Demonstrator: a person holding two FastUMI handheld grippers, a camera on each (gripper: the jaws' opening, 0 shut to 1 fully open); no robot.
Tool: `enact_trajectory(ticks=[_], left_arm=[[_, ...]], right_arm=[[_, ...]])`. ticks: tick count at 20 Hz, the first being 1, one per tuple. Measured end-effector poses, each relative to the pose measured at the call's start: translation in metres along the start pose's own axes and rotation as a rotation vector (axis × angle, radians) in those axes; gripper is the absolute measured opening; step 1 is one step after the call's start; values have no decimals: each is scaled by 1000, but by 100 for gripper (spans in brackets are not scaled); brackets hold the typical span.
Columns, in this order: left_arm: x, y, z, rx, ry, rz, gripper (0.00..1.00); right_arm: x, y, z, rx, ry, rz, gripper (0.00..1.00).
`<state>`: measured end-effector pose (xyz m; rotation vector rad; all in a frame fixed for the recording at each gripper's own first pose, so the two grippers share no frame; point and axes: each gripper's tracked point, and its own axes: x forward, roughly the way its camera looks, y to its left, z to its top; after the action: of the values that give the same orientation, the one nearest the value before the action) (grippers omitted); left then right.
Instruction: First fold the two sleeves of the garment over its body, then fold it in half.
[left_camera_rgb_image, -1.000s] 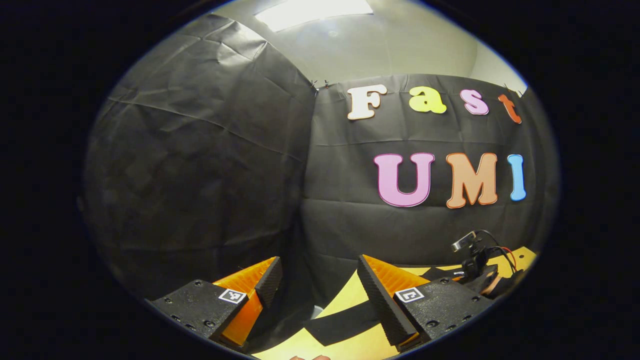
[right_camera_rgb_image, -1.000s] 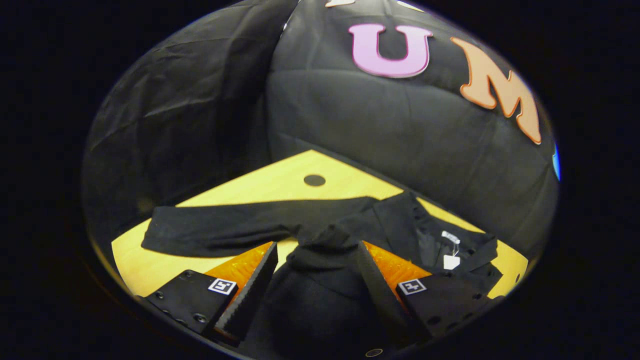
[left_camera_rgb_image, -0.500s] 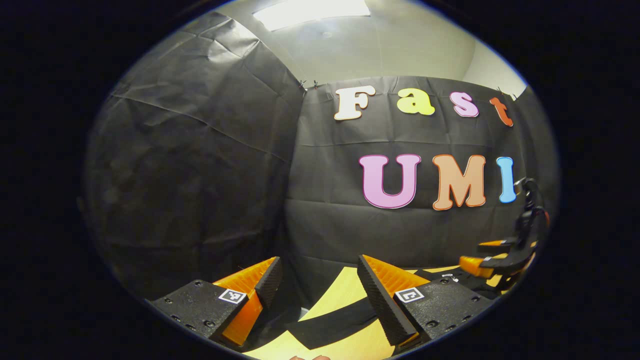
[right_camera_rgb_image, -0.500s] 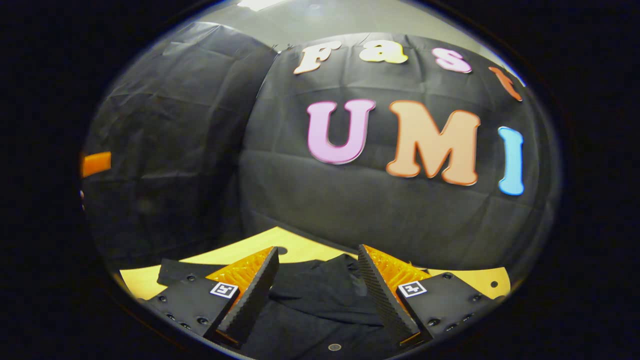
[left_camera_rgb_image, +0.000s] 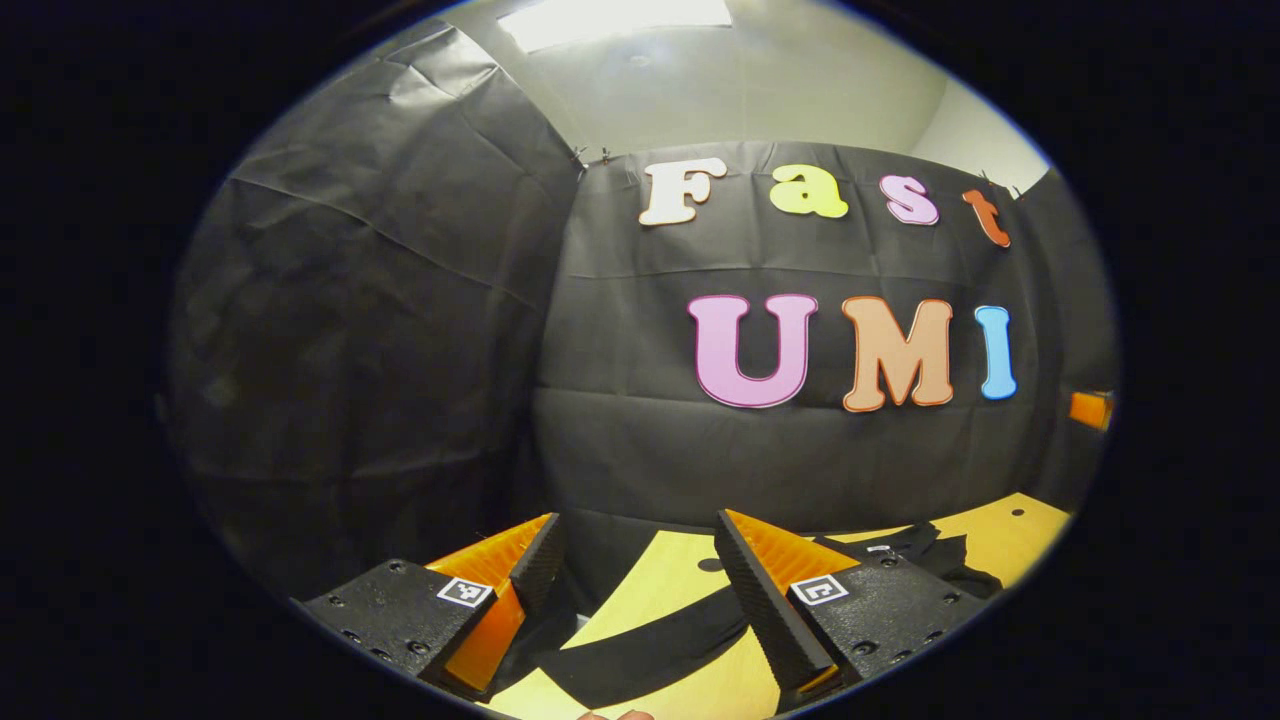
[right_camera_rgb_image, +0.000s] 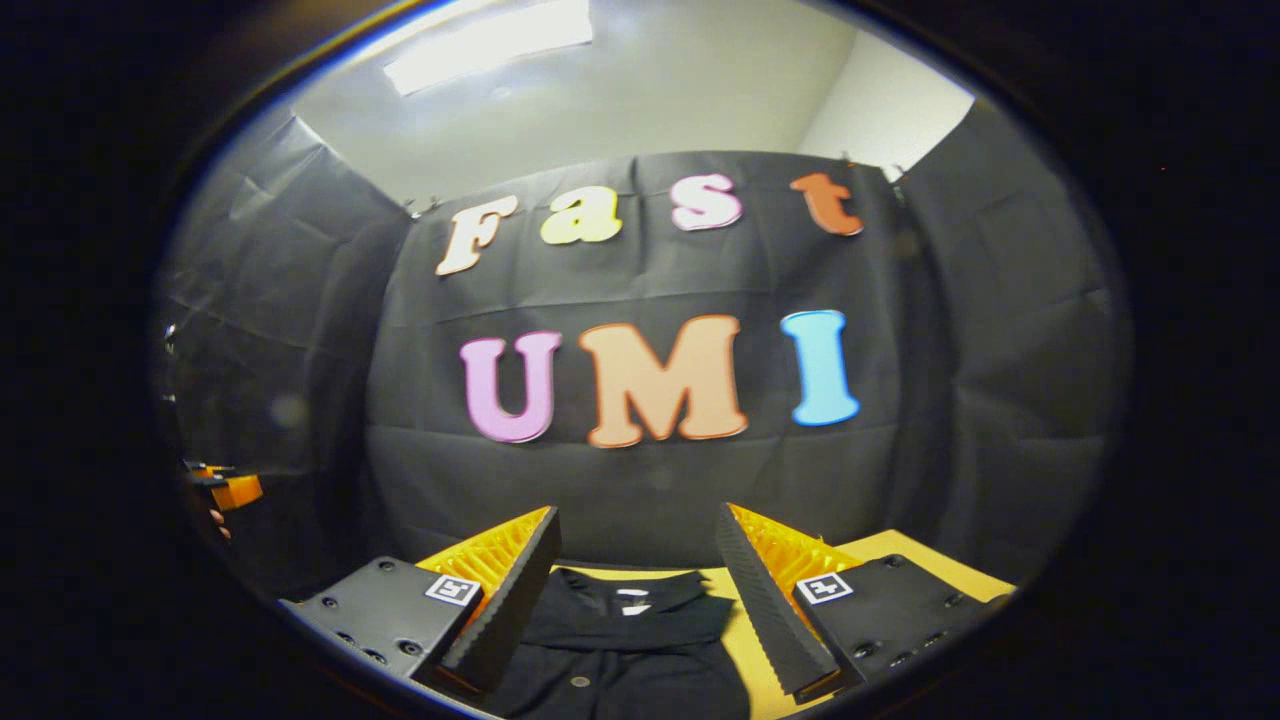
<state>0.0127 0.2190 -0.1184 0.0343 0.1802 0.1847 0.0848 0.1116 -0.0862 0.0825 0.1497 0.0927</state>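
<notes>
The black garment (right_camera_rgb_image: 625, 640) lies flat on the yellow table (right_camera_rgb_image: 890, 548), below and ahead of my right claw (right_camera_rgb_image: 635, 590). Its collar and a small white tag face me between the fingers, and a button shows lower down on the body. That claw is spread wide, released, with nothing between its ribbed pads (right_camera_rgb_image: 500, 600); it hangs above the cloth and touches nothing that I can see.

From the left gripper view, one sleeve (left_camera_rgb_image: 650, 645) stretches as a long black band across the table (left_camera_rgb_image: 1000, 535), running from under my left claw (left_camera_rgb_image: 640, 590) toward the garment's body (left_camera_rgb_image: 915, 550) at the right. A dark round hole in the tabletop sits just beyond the sleeve. My left claw is also open, its fingers well apart and empty, hanging over the sleeve. At the far right edge of that view an orange bit (left_camera_rgb_image: 1088, 408) shows; I cannot tell what it is.
</notes>
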Motion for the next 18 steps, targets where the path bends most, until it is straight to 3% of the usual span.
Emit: enact_trajectory(ticks=[4,5,8,13,18], left_arm=[[19,-3,-48,2,95,-6,93],[23,0,-62,2,124,1,93],[36,7,-103,-3,208,16,93],[38,21,-176,9,378,29,94],[27,40,-243,28,563,80,94]], right_arm=[[-36,-71,16,6,-1,-139,96],[-54,-81,21,2,1,-166,100],[-79,-109,22,-20,14,-234,96],[-104,-137,21,-28,35,-308,97],[-111,-143,16,-47,64,-335,99]])
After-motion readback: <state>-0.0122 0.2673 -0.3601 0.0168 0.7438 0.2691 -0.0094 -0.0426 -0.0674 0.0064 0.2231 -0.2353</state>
